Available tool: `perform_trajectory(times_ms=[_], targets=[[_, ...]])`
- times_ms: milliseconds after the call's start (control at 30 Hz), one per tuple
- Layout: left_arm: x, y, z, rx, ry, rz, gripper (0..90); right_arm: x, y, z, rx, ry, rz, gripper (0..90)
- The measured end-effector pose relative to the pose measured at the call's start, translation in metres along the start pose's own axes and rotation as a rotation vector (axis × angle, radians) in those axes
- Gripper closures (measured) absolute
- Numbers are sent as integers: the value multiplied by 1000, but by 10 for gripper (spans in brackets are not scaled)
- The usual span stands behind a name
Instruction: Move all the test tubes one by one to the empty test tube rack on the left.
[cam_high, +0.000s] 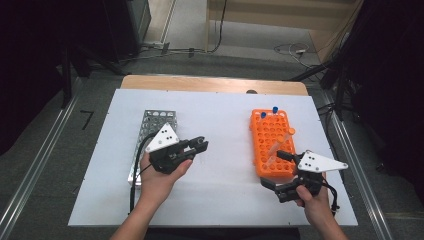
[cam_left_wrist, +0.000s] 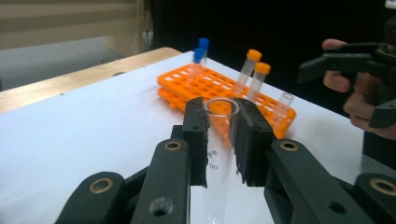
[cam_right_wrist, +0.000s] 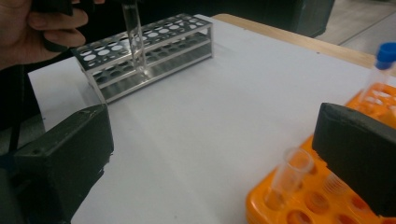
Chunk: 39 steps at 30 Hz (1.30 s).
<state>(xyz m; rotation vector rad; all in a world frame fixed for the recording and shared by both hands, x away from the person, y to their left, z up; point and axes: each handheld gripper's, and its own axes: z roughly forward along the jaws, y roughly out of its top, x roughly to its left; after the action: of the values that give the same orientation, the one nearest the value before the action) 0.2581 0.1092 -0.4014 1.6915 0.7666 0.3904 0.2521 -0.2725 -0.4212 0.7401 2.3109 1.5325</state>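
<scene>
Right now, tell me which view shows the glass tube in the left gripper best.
The left gripper view: the glass tube stands upright, clamped between the left gripper's pads, open rim clear. The right gripper view shows its lower part hanging before the metal rack. In the high view it cannot be made out at that gripper.

A: The high view is lit evenly from above; the white table top (cam_high: 225, 150) is bright, yet the room at both sides falls to near black.

B: Shadows?

A: Soft and short, just under the hands and beside the orange rack (cam_high: 272, 145). The frame is a little grainy, and small details are soft.

B: And the gripper views?

A: The left one has a dark background; the glass tube (cam_left_wrist: 220, 140) carries small glints, and the near metal parts are blurred. In the right one the close black jaws are out of focus, while the metal rack (cam_right_wrist: 149, 51) shines faintly.
</scene>
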Motion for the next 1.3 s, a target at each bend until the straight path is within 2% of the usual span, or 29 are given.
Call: perform_trajectory(times_ms=[33,267,333,367,667,833,1100,1300], targets=[[3,1,-2,0,10,5,761,-2,-2,-3,-1,-8,6,0],[25,6,-9,-27,53,-29,760,-12,-13,-21,-10,-40,29,0],[31,8,-11,-32,62,-36,761,-17,-15,-26,-17,-56,41,0],[34,9,-11,-39,67,-38,761,-23,-15,-30,-34,-67,64,0],[62,20,-15,-53,136,-55,761,-41,-22,-37,-50,-112,98,0],[77,26,-16,-64,193,-60,761,-45,-24,-39,-52,-122,110,0],[98,36,-12,-81,274,-38,760,-50,-27,-40,-51,-135,123,0],[114,35,-3,-83,330,-41,760,-52,-28,-41,-49,-140,126,0]])
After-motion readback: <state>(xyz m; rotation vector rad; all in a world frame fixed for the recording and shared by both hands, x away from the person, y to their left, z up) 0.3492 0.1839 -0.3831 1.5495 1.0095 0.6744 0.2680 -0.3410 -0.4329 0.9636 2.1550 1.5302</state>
